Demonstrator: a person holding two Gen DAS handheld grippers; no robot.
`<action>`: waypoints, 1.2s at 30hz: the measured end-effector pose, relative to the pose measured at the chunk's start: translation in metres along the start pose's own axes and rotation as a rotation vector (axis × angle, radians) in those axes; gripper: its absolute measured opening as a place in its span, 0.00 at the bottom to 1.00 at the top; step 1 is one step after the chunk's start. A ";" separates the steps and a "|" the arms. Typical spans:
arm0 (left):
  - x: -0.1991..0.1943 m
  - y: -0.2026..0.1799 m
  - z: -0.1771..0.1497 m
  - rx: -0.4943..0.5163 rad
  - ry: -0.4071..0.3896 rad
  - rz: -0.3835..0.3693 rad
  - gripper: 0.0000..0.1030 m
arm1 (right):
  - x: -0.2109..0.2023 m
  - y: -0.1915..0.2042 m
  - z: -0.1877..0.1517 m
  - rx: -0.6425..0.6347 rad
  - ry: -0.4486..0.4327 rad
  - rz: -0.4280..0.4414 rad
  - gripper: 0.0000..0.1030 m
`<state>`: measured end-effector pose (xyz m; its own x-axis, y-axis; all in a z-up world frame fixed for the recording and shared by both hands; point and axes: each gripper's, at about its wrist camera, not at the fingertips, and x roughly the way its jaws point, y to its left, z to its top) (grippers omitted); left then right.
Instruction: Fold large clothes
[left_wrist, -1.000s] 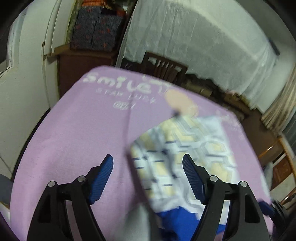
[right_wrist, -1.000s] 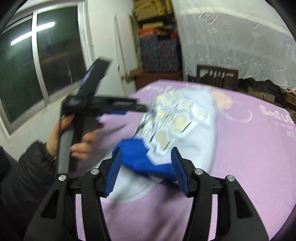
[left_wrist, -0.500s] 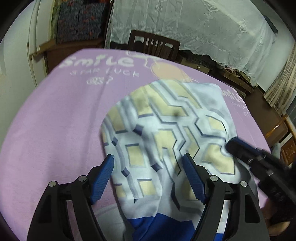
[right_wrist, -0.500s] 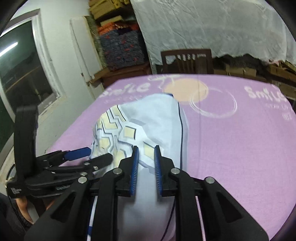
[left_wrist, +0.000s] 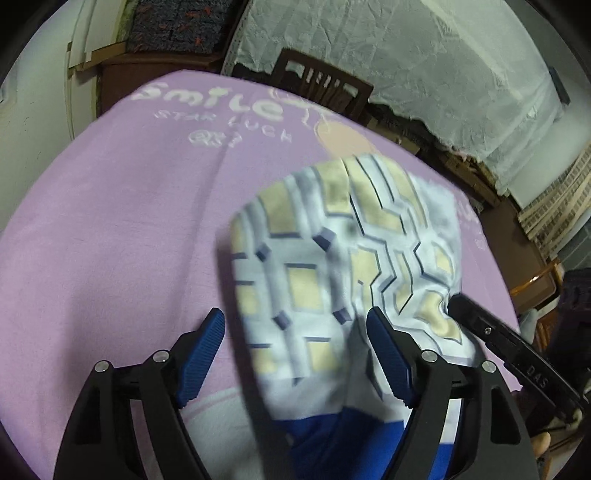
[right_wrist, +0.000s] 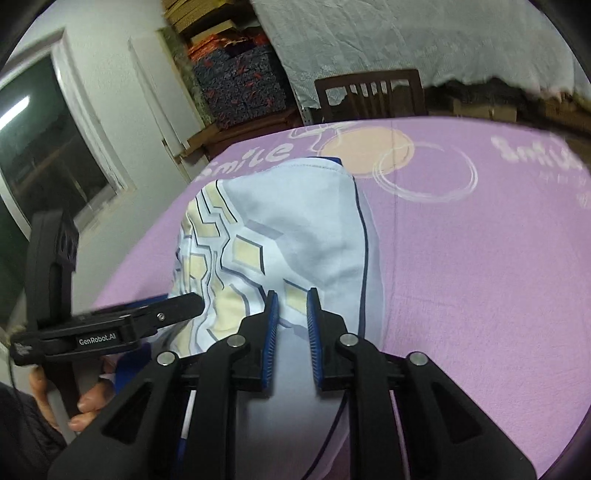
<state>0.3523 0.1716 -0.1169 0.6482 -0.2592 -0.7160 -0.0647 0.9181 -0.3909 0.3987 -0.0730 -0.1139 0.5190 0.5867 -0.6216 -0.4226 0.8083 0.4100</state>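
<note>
You had the pale-blue garment with yellow geometric print (right_wrist: 273, 236) lying on the purple printed desk cloth (right_wrist: 480, 277), its length running away from you, your right tool (right_wrist: 290, 317) pinching its near fold while the left tool (left_wrist: 295, 350) straddled it, spread.

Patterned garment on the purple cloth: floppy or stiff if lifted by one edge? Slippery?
Likely floppy: the patterned garment lies in soft rumples and folds on the purple tablecloth, so it should drape and sag from a single pinch. Probably light, since it looks like thin fabric. Its smooth surface suggests that it may slide in the right gripper, whose jaws are narrowly set over it; hard to confirm.
</note>
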 end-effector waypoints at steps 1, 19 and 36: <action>-0.006 0.001 0.001 -0.002 -0.014 -0.007 0.77 | -0.004 -0.003 0.001 0.021 0.003 0.017 0.16; -0.028 -0.067 -0.062 0.214 -0.092 0.194 0.77 | -0.072 0.011 -0.023 0.009 -0.088 0.088 0.42; -0.007 -0.070 -0.075 0.291 -0.063 0.280 0.82 | -0.031 -0.018 -0.044 0.067 0.031 0.059 0.58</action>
<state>0.2956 0.0868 -0.1281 0.6816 0.0236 -0.7314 -0.0338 0.9994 0.0007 0.3580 -0.1078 -0.1313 0.4712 0.6321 -0.6152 -0.4007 0.7747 0.4892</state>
